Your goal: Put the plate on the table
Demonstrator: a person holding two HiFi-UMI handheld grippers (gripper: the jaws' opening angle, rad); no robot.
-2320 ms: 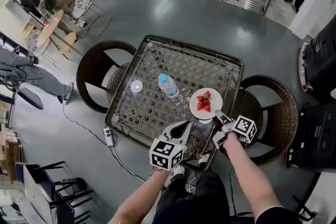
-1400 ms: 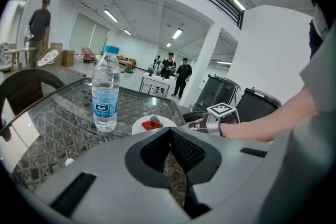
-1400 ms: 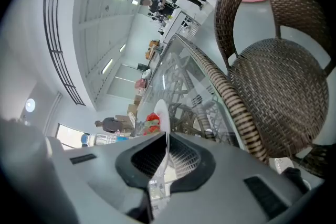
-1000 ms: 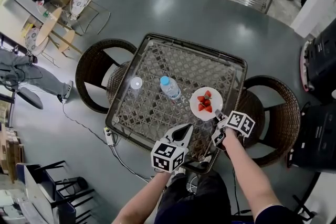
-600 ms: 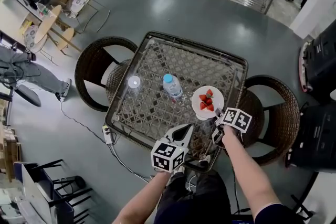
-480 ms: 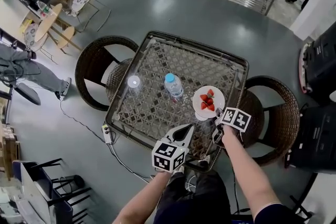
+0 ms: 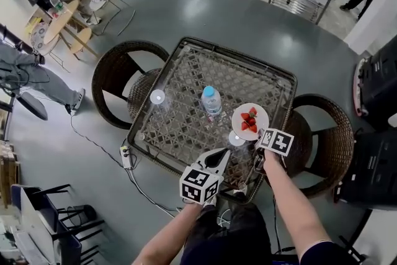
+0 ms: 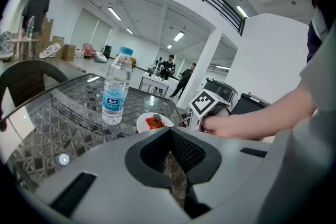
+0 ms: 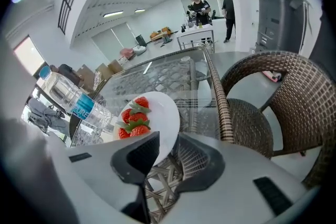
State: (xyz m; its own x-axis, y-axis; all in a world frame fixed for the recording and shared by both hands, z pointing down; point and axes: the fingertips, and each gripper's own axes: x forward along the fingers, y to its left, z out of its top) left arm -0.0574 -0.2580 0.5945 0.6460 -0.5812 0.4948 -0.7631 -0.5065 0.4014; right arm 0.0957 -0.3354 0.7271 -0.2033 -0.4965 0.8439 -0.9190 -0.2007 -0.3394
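Ok so rn the right tongs [image 9: 165, 140] are clamped on the near rim of the plate [image 9: 160, 113], the white one w/ the strawberries [image 9: 134, 118] piled on one half. The plate looks tilted in the right gripper view. From the head view it's over the near-right corner of the glass desk [image 7: 239, 71], close to its edge. Can't tell for sure if the underside touches the glass, imo it's just above it. The left tongs [image 8: 170, 134] are pinched together w/ nothing in them, hanging near the front edge and not involved.

How I'd do this bit: level the plate first, bc w/ that tilt the berries want to roll off. Then straight down, slow, since plate on glass = chips if it drops. Far edge down first, then the near one, and only then let the tongs go. I'd also nudge it a bit inward from the desk's edge. Not too far tho, or it bumps the water bottle [image 7: 211, 101], which stands upright just beside the plate on the left. After release, pull the tongs back low and flat so they don't flip the rim.
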